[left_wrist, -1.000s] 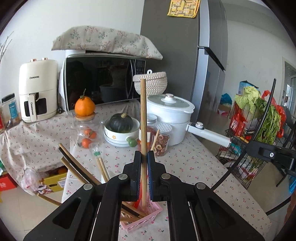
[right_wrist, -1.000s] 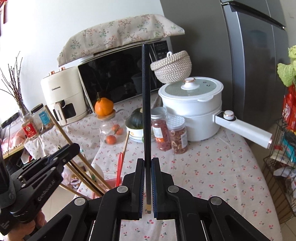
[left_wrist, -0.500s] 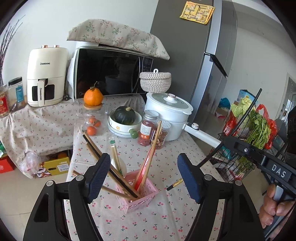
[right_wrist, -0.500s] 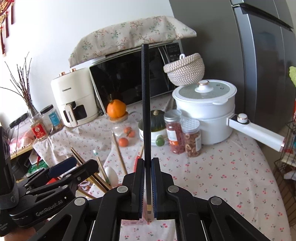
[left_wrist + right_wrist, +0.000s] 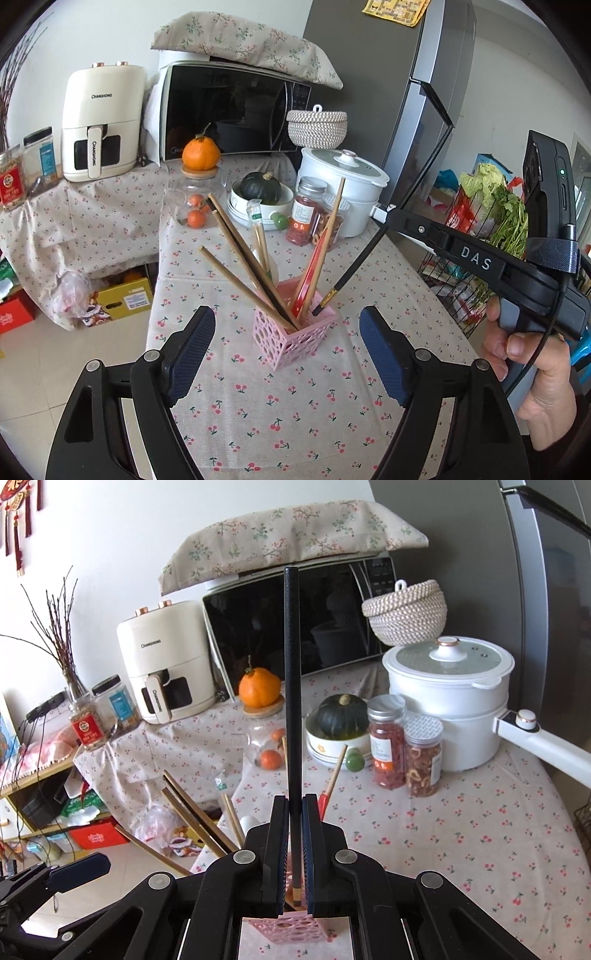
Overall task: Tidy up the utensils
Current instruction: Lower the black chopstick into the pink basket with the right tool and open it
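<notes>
Black chopstick tip hovers at pink basket rim.

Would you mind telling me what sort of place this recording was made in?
Most likely a home kitchen: a black-fronted microwave oven, a tall grey refrigerator and a white lidded cooking pot stand around a cherry-print clothed table.

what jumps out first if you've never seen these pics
The pink holder at the middle of the cherry-print table, bristling with leaning chopsticks. Then the black chopstick clamped upright in the shut right gripper, its lower tip just over the holder, and the left gripper, whose jaws have just been opening, standing wide and empty in front.
</notes>
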{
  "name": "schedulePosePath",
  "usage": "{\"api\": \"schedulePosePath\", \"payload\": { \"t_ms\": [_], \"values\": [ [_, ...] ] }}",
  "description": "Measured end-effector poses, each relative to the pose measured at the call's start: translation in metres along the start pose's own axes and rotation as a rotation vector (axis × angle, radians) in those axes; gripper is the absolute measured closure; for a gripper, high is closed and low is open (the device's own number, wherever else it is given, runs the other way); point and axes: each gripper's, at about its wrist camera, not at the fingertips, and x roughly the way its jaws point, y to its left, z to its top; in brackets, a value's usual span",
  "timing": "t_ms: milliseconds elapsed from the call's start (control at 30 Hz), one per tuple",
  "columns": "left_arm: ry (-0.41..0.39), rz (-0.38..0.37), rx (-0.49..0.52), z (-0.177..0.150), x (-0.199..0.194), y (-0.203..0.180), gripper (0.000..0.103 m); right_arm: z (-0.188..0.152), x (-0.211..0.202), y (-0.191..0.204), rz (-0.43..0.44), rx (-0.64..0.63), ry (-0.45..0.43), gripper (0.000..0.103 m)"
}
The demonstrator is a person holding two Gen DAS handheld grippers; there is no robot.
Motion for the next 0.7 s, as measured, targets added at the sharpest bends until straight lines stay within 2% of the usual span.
{"api": "schedulePosePath", "payload": {
  "t_ms": [100,267,367,433,500,600,700],
  "values": [
    [0.012,0.002,-0.007,-0.002,0.001,0.004,0.020,-0.005,0.012,0.004,-0.013,-0.020,0.004,0.099],
    [0.011,0.013,-0.017,0.000,-0.001,0.004,0.020,-0.012,0.030,0.001,0.015,0.008,0.025,0.096],
    [0.007,0.059,-0.028,0.000,-0.002,0.006,0.010,-0.011,0.025,-0.007,0.035,0.049,0.022,0.083],
    [-0.004,0.079,-0.031,-0.001,-0.005,0.006,0.005,-0.008,0.015,-0.013,0.039,0.074,0.003,0.063],
    [-0.013,0.087,-0.038,-0.002,-0.009,0.006,0.000,-0.006,0.002,-0.018,0.026,0.093,-0.016,0.051],
    [-0.033,0.095,-0.054,-0.006,-0.019,0.003,0.000,-0.005,-0.019,-0.027,-0.015,0.118,-0.035,0.028],
    [-0.016,0.142,-0.039,-0.012,-0.026,-0.005,0.000,-0.007,-0.041,-0.034,-0.073,0.128,-0.046,0.014]
  ]
}}
